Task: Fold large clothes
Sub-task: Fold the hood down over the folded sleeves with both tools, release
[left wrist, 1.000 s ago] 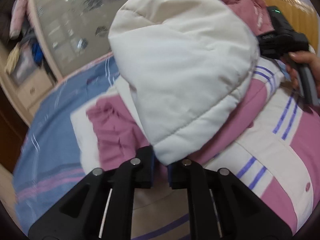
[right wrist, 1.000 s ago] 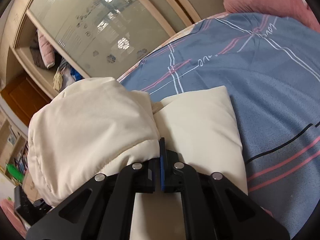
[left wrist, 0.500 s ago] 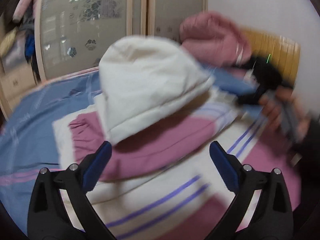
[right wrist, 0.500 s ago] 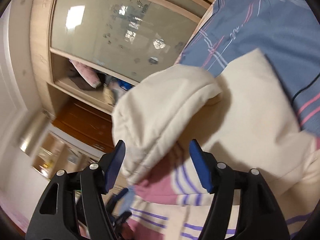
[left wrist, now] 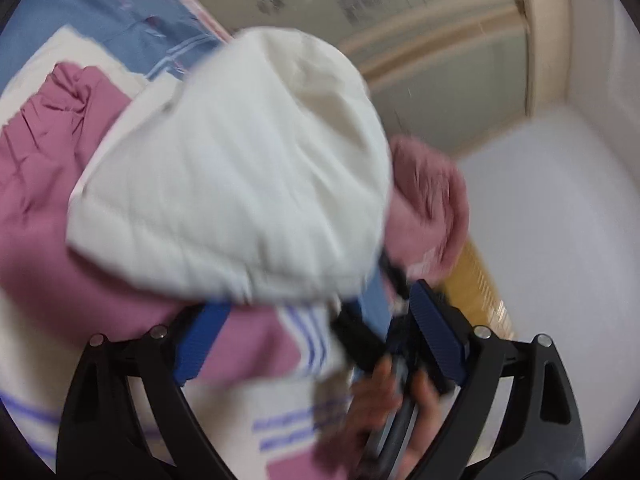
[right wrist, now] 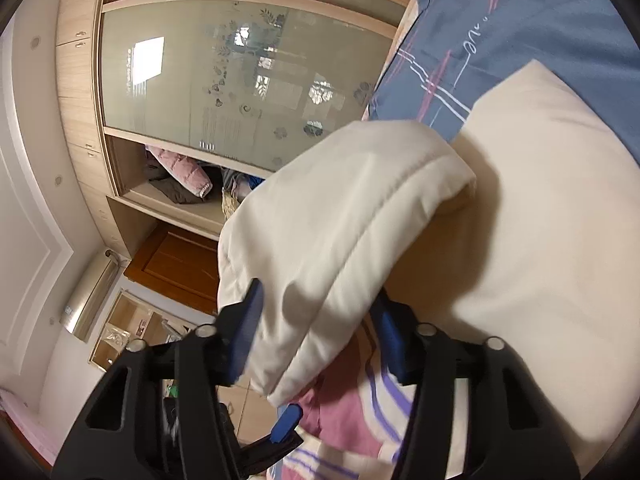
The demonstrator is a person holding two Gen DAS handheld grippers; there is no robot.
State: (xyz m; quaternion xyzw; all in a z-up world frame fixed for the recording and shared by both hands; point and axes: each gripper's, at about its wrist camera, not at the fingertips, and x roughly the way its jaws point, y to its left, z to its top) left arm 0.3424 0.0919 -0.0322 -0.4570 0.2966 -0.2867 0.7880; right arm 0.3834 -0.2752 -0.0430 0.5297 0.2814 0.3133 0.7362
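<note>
A padded jacket in cream, pink and purple stripes [left wrist: 280, 424] lies on the bed. Its cream hood [left wrist: 240, 184] is folded over onto the pink part [left wrist: 44, 160]. My left gripper [left wrist: 320, 340] is open, its blue pads either side of the hood's lower edge. My right gripper [right wrist: 316, 336] is open too, and the hood [right wrist: 340, 220] lies between its blue pads, loose. In the left wrist view the other gripper [left wrist: 372, 344] and the hand holding it [left wrist: 380, 412] sit just past the hood. The left view is blurred.
A blue bed sheet with pink and white lines [right wrist: 540, 20] lies under the jacket. A wardrobe with frosted glass doors [right wrist: 240, 72] and an open shelf of clothes [right wrist: 180, 176] stands beyond. A pink garment [left wrist: 428, 200] and yellow headboard [left wrist: 476, 292] are at the right.
Both grippers opened and let go of the hood, which dropped onto the jacket. Both have since tilted and moved in close around the hood's edge.
</note>
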